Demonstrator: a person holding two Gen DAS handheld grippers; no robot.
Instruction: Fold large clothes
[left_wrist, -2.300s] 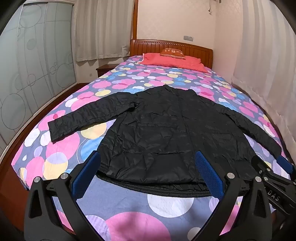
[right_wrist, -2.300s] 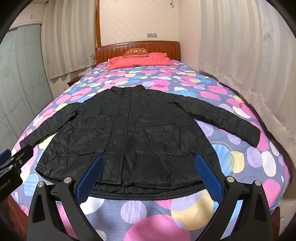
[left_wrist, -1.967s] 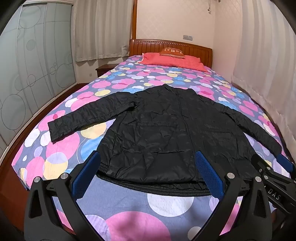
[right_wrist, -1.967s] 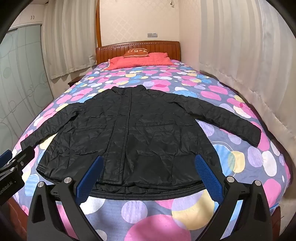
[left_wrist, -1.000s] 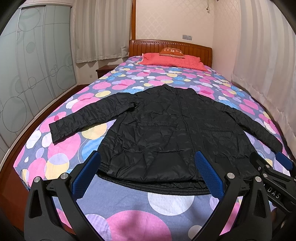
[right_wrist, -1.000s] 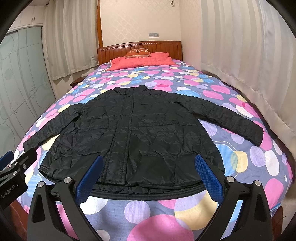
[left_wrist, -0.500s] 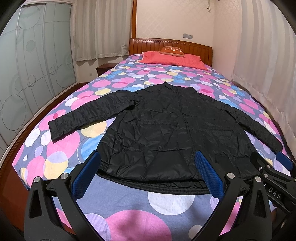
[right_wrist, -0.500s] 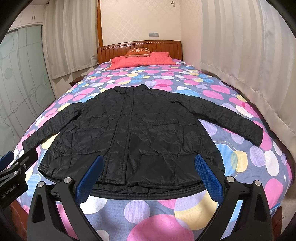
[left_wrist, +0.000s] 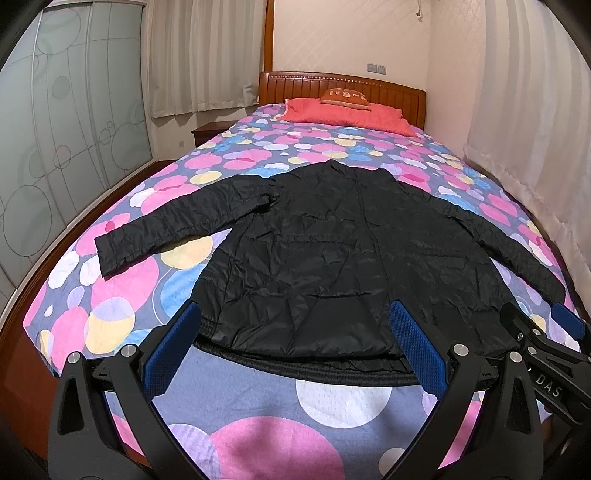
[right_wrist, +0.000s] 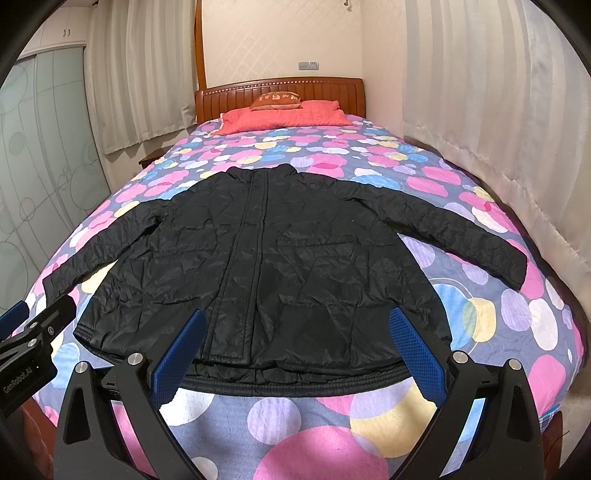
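Note:
A large black quilted jacket (left_wrist: 340, 258) lies flat on the bed, front up, zipped, both sleeves spread out to the sides, collar toward the headboard. It shows in the right wrist view (right_wrist: 280, 266) too. My left gripper (left_wrist: 295, 343) is open and empty, held above the bed's foot end just short of the jacket's hem. My right gripper (right_wrist: 295, 347) is open and empty at the same height beside it. Each gripper's side shows at the edge of the other's view.
The bed has a spotted pink, blue and purple cover (left_wrist: 258, 413), a red pillow (left_wrist: 343, 112) and a wooden headboard (right_wrist: 280, 92). Curtains (right_wrist: 498, 122) hang along the right side. Frosted sliding doors (left_wrist: 55, 129) and a nightstand (left_wrist: 208, 133) stand on the left.
Both grippers have drifted slightly over the foot of the bed. The jacket has not moved and both stay open.

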